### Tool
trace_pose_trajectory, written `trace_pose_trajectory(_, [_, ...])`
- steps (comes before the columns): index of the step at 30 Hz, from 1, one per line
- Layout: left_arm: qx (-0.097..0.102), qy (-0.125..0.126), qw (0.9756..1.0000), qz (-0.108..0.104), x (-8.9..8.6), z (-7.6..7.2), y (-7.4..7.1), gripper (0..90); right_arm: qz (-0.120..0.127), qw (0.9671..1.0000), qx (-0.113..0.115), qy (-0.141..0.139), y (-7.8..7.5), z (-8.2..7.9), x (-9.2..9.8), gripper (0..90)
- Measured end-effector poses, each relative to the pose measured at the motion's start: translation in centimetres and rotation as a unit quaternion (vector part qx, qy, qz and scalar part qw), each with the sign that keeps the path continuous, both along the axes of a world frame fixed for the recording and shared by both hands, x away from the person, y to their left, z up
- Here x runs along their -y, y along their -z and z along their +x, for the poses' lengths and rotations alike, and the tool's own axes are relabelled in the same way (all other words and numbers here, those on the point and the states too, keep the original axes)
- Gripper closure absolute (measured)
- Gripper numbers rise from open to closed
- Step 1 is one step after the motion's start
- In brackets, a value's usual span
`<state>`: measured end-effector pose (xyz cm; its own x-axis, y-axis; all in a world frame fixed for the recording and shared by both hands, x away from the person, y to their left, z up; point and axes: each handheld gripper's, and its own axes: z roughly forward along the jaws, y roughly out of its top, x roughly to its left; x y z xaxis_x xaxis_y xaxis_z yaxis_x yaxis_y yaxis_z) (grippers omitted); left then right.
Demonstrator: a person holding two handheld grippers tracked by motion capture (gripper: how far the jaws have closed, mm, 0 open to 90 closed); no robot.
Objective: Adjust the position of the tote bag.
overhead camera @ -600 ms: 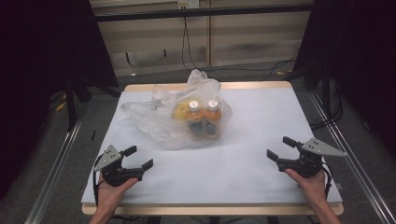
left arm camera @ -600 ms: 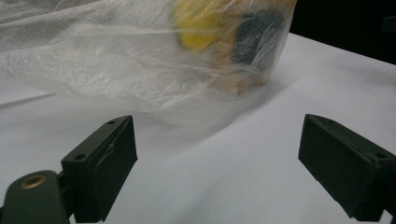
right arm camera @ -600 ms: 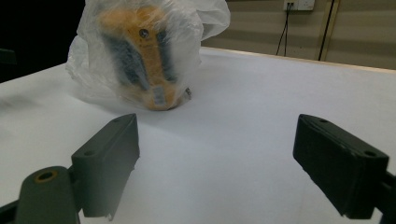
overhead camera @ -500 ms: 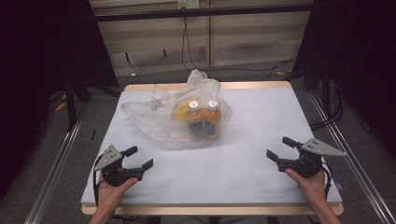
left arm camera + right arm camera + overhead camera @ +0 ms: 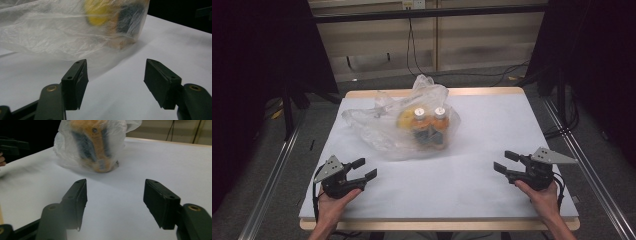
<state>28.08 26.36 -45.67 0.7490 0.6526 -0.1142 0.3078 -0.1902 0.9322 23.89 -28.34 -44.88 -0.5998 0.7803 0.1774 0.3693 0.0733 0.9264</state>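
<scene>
1. We see a clear plastic bag (image 5: 404, 127) lying on the white tabletop (image 5: 492, 125), a little left of the middle and toward the far edge.
2. Inside the bag we make out two bottles (image 5: 429, 120) with pale caps standing side by side, and something yellow (image 5: 406, 118) just to their left.
3. The bag's loose film spreads to the left of its contents and rises in a crumpled peak at the back.
4. Our left tool (image 5: 362, 169) sits near the front left corner of the tabletop, held in the left hand (image 5: 332, 202), its jaws apart with nothing between them.
5. Our right tool (image 5: 506, 162) sits near the front right, held in the right hand (image 5: 543, 197), its jaws likewise apart and bare.
6. Both tools point inward and forward toward the bag, and both are well apart from it.
7. In the left gripper view the bag (image 5: 75, 32) lies beyond the jaws, its film coming close to the left-hand jaw; whether they touch we cannot tell.
8. In the right gripper view the bag (image 5: 93, 145) stands farther off, with bare tabletop (image 5: 162, 160) between it and the jaws; orange and dark shapes show blurred through the film.
</scene>
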Motion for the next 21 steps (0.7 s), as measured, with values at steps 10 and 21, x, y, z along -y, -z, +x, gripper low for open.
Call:
trace_pose_trajectory(10, [-0.024,-0.005,0.9997,-0.004,0.2,1.9,-0.8,43.2,-0.004,0.9995,-0.020,-0.025,-1.1,1.5,-1.5,43.2])
trace_pose_trajectory(21, [-0.027,-0.023,0.9994,-0.003,-0.2,3.9,-1.8,58.6,0.007,0.9986,-0.006,-0.053,-3.2,6.5,-4.1,53.7])
